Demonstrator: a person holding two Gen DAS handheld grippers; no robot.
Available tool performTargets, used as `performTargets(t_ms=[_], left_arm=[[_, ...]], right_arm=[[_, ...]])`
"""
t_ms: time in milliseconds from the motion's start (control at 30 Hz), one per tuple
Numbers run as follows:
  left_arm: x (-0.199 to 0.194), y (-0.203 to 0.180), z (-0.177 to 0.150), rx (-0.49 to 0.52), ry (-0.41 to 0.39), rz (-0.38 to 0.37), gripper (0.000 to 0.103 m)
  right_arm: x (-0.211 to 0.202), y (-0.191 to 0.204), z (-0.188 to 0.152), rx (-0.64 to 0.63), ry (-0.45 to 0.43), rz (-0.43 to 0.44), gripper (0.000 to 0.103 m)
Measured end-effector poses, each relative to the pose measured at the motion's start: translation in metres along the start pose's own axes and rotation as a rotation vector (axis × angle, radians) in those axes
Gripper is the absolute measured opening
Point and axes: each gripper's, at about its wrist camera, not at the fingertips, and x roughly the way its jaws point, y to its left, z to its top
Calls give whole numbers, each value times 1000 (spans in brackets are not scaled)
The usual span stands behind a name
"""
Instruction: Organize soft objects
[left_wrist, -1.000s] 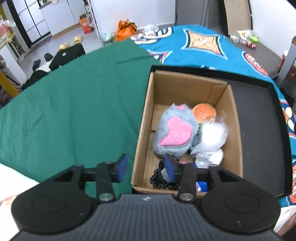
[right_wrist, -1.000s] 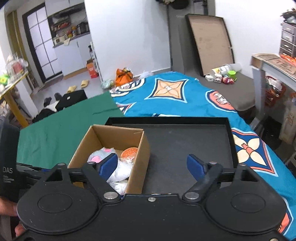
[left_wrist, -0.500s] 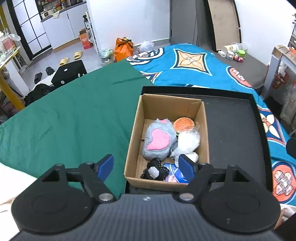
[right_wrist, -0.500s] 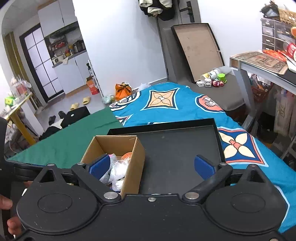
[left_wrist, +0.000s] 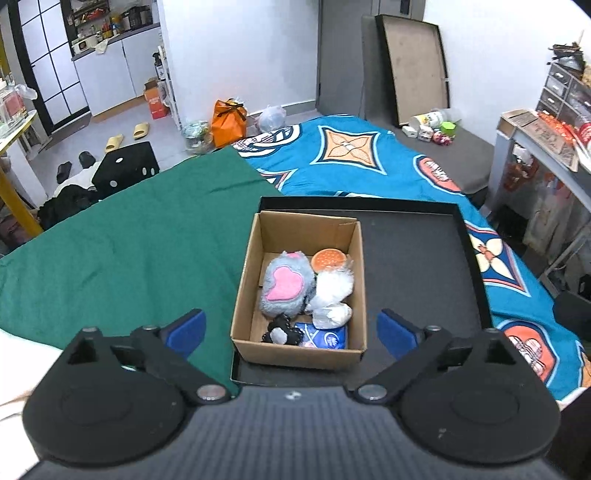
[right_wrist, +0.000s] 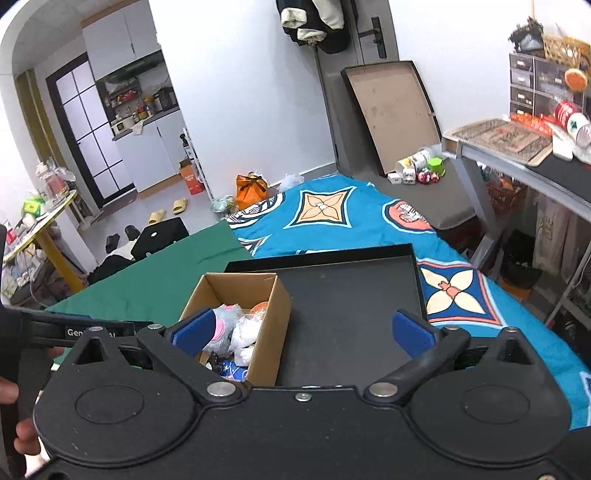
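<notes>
Both grippers are empty now, and their blue fingers are spread wide. A second ago my left gripper (left_wrist: 291, 332) was low, with one finger down inside the cardboard box (left_wrist: 301, 352) next to the black and white toy (left_wrist: 281, 333). Now it has pulled back and up, and the whole box sits between and just past its fingers. I think that means the last soft thing was dropped in and this job is nearly done.

Just past the fingers, in the near end of the box, lie that small toy and a blue packet (left_wrist: 327, 338) with white marks I cannot read. Behind them sit the grey plush with a pink heart (left_wrist: 286, 288), a white fluffy toy (left_wrist: 332, 288) and an orange burger toy (left_wrist: 328, 259). The box stands in the left part of a black tray (left_wrist: 417, 266).

My right gripper (right_wrist: 301, 332) hangs over the same tray. Left of its fingers, the other tool shows letters like "Gen", then they blur.
</notes>
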Motion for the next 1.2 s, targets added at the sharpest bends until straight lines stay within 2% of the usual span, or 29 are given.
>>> performTargets(t_ms=[233, 633, 733, 1200], left_arm=[[-33, -1, -10, 25, -31, -59, 103], [-77, 4, -39, 46, -97, -93, 103], [-84, 4, -46, 47, -106, -106, 103], [-96, 2, -76, 51, -125, -114, 103]], right_arm=[[-24, 4, -3, 14, -1, -6, 103], [-61, 11, -21, 31, -19, -7, 103], [-66, 9, -27, 41, -22, 5, 103], [-85, 0, -50, 37, -3, -59, 103]])
